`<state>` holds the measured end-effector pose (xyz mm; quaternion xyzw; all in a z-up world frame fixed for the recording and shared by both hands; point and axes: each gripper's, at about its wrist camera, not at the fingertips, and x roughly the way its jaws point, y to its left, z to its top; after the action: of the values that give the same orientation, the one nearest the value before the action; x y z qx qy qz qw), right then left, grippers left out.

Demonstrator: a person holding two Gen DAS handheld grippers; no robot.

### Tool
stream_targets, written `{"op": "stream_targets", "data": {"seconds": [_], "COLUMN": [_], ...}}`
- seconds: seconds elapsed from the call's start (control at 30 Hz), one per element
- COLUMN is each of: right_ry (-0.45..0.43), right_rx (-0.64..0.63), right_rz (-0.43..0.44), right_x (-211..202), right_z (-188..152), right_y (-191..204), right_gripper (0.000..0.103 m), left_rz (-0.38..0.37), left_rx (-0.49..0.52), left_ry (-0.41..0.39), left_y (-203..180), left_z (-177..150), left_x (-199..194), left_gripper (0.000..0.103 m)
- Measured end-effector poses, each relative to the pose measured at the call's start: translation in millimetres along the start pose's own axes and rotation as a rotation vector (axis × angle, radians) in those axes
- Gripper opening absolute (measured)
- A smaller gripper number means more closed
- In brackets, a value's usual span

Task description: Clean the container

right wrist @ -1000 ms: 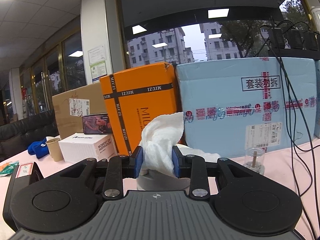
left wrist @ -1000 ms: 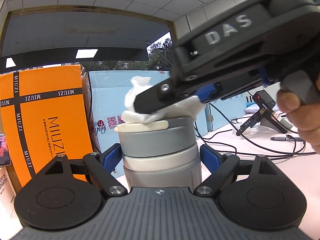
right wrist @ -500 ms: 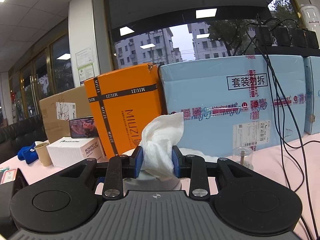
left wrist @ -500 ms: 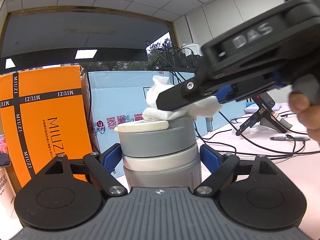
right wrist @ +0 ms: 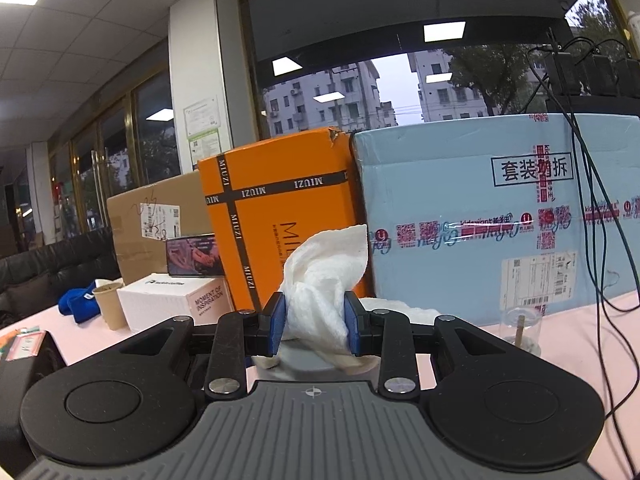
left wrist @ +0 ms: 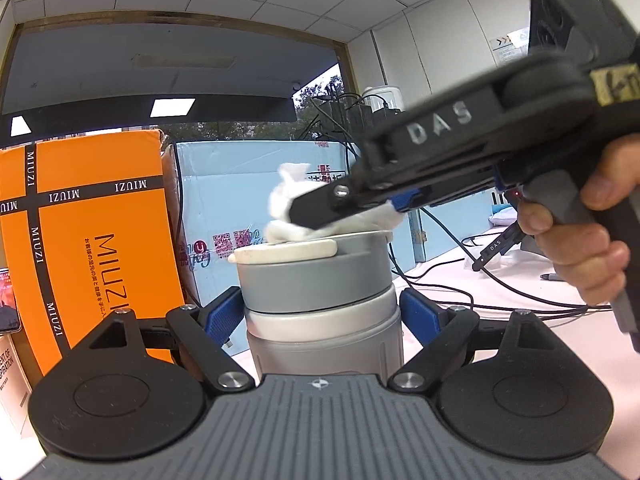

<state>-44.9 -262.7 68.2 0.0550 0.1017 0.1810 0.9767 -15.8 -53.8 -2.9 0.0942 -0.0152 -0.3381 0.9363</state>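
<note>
A grey round container [left wrist: 320, 292] with a pale band and a cream lid tab [left wrist: 286, 250] stands upright on the pink table. My left gripper [left wrist: 322, 314] is shut on it, a blue pad pressing each side. A wad of white cloth [left wrist: 282, 200] rests on the container's top, and my right gripper [left wrist: 320, 210] is shut on it, reaching in from the right in a person's hand [left wrist: 580, 248]. In the right wrist view the cloth [right wrist: 324, 280] bulges up between the blue pads of the right gripper [right wrist: 314, 324]. The container's grey top [right wrist: 304, 364] shows just below it.
An orange MIUZI box [left wrist: 80, 240] and a light blue carton [left wrist: 224, 184] stand close behind the container. Black cables [left wrist: 500, 284] trail over the table at right. A white box [right wrist: 172, 300], a paper cup [right wrist: 110, 306] and a small clear jar [right wrist: 522, 326] stand on the table.
The right gripper slid the cloth rightward across the container's top, then back to the left. The left gripper and the container stayed still.
</note>
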Motion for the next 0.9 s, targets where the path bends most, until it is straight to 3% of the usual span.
{"op": "stream_targets", "data": {"seconds": [0.13,0.4,0.63,0.7,0.9], "right_ry": [0.006,0.024,-0.13,-0.15,-0.192], "right_rx": [0.0,-0.029,-0.03,0.008,0.092], "right_rz": [0.005,0.171,0.204,0.235,0.289], "right_x": [-2,-24,-34,-36,-45], "right_z": [0,0,-6,-12,-26], "right_y": [-23,-47,-74,-82,-101], "right_gripper": [0.029,0.029,0.029,0.029,0.029], "left_rz": [-0.007,0.024,0.093,0.111,0.213], "left_rx": [-0.002,0.025,0.087,0.075,0.049], "left_ry": [0.009,0.02,0.052,0.073,0.108], "left_y": [1,-4,-18,-23,-39], "left_z": [0,1,4,7,15], "left_x": [2,3,7,9,22], "left_gripper": [0.083,0.086,0.089,0.103,0.103]}}
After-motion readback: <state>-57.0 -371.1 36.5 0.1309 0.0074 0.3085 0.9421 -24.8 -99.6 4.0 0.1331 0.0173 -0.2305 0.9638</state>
